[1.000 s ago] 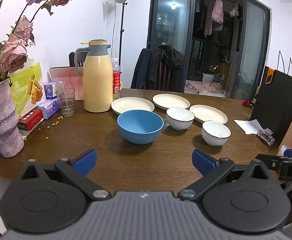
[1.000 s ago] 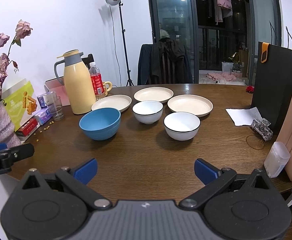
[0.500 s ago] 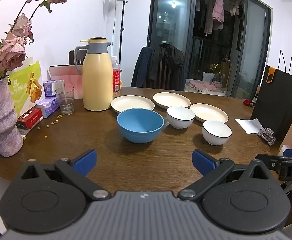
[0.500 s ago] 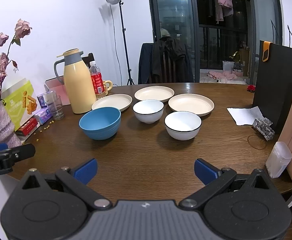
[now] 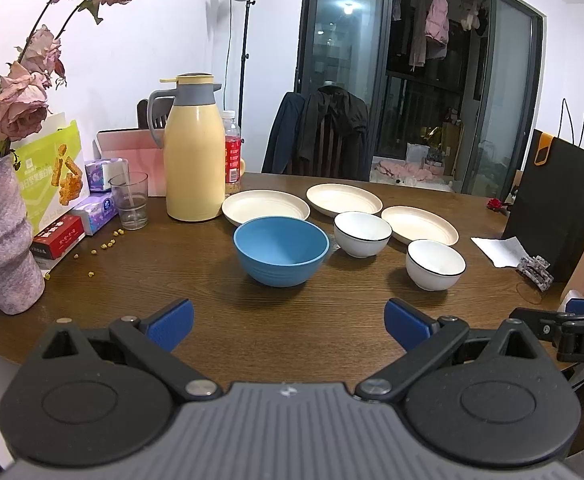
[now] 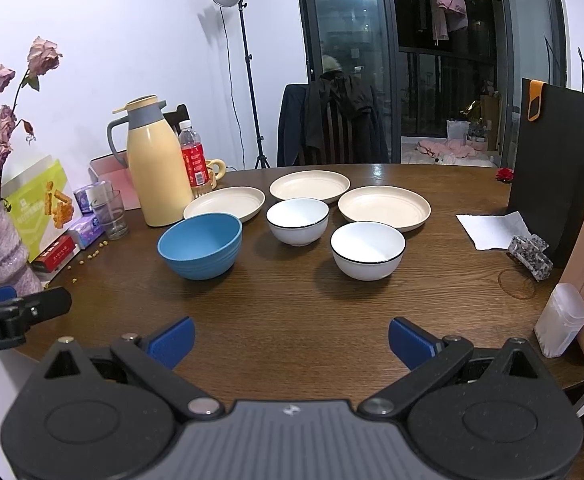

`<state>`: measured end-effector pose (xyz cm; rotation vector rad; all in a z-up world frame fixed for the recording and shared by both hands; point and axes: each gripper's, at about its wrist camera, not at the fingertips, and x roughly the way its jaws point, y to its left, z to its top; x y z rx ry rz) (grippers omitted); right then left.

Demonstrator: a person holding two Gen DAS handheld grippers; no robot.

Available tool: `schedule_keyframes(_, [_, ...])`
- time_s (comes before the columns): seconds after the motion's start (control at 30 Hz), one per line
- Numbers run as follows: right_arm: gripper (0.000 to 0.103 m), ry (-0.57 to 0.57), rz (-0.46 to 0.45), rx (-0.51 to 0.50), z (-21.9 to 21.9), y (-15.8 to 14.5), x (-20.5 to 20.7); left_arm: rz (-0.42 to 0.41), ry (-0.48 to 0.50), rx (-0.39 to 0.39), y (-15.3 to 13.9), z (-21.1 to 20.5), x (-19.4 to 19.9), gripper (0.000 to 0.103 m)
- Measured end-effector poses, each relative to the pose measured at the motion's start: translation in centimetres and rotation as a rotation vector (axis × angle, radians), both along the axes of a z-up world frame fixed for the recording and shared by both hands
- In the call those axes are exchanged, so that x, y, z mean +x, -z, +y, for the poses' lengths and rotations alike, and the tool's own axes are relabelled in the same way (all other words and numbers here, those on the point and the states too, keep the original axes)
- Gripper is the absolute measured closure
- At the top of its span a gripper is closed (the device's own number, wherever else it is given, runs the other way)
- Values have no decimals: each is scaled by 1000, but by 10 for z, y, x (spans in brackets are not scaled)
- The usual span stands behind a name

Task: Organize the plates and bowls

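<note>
On the round wooden table stand a blue bowl [image 5: 280,249] [image 6: 199,245] and two white bowls with dark rims: one in the middle [image 5: 362,233] [image 6: 297,220], one nearer right [image 5: 435,263] [image 6: 367,249]. Behind them lie three cream plates: left [image 5: 265,207] [image 6: 224,203], far [image 5: 344,199] [image 6: 309,185], right [image 5: 419,224] [image 6: 384,207]. My left gripper [image 5: 288,323] is open, held over the table's near edge short of the blue bowl. Beside it to the right, my right gripper [image 6: 291,341] is open and holds nothing.
A yellow thermos jug [image 5: 193,148], a red-labelled bottle [image 5: 232,152], a drinking glass [image 5: 129,200], tissue packs and a vase of dried roses [image 5: 1,232] crowd the left side. A black bag [image 6: 556,168], white paper [image 6: 492,230], a hair clip [image 6: 530,256] and a small plastic container [image 6: 560,320] sit on the right.
Both views have shifted slightly; the bowls and plates sit a little closer and the left view has risen a bit. Neither gripper's jaws have moved.
</note>
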<state>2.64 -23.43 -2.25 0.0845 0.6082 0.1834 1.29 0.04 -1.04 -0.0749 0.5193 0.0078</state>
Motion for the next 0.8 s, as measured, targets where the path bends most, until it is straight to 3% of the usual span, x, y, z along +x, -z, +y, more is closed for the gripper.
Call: schedule_keyframes(0.8, [0, 0, 4, -1, 1, 3, 8, 2, 0, 1, 1, 1, 2, 0])
